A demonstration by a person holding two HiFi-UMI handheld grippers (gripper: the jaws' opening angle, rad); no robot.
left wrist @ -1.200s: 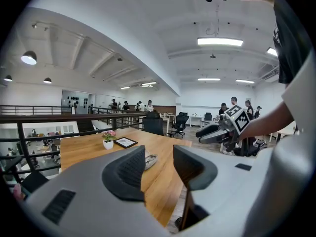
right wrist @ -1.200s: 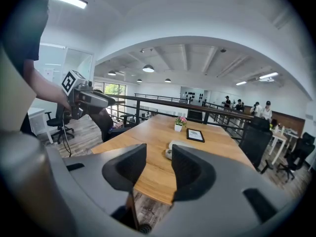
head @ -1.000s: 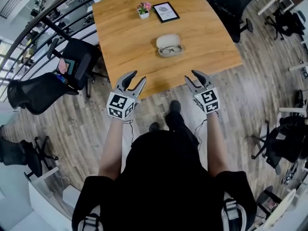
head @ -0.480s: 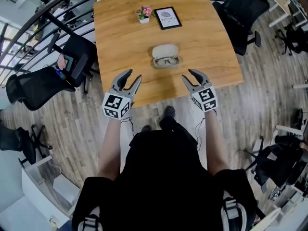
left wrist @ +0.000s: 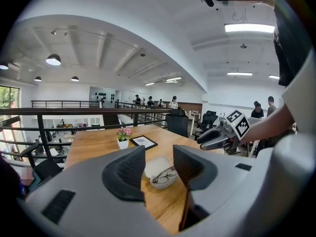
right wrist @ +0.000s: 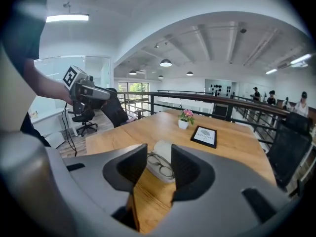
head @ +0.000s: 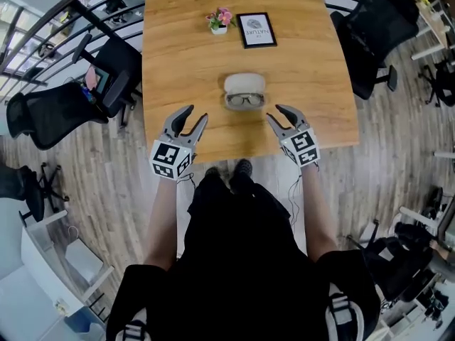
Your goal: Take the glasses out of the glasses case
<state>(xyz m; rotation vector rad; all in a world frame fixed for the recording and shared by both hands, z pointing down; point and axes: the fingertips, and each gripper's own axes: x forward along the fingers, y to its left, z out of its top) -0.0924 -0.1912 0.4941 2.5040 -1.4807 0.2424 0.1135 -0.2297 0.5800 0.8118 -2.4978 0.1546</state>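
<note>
While both sets of jaws are standing apart with nothing between their pads, you are still only closing in on the job. The left gripper (left wrist: 158, 158) is holding its jaws wide, and the right gripper (right wrist: 159, 158) is closing its jaws a little, though they are gripping only air. Each gripper view is framing the glasses (head: 245, 100) in the gap between the jaws, well ahead of the tips and not touching them.

Since a second ago you have been bringing both grippers forward. Then they were hanging over the floor, short of the near edge of the table (head: 178, 55). Now their tips are reaching over that edge, the left one to the left of the glasses case (head: 244, 84) and the right one to its right, near it but apart from it.

The case is sitting open near the middle of the table with its lid lying back, and the glasses are resting folded in its lower half — nothing there is looking disturbed. Further back, the small flower pot (head: 220, 21) and the framed picture (head: 256, 29) are standing well clear of your path.

So you are still approaching — no contact yet. My guess is that one gripper is heading to steady the case while the other pinches the frame.
</note>
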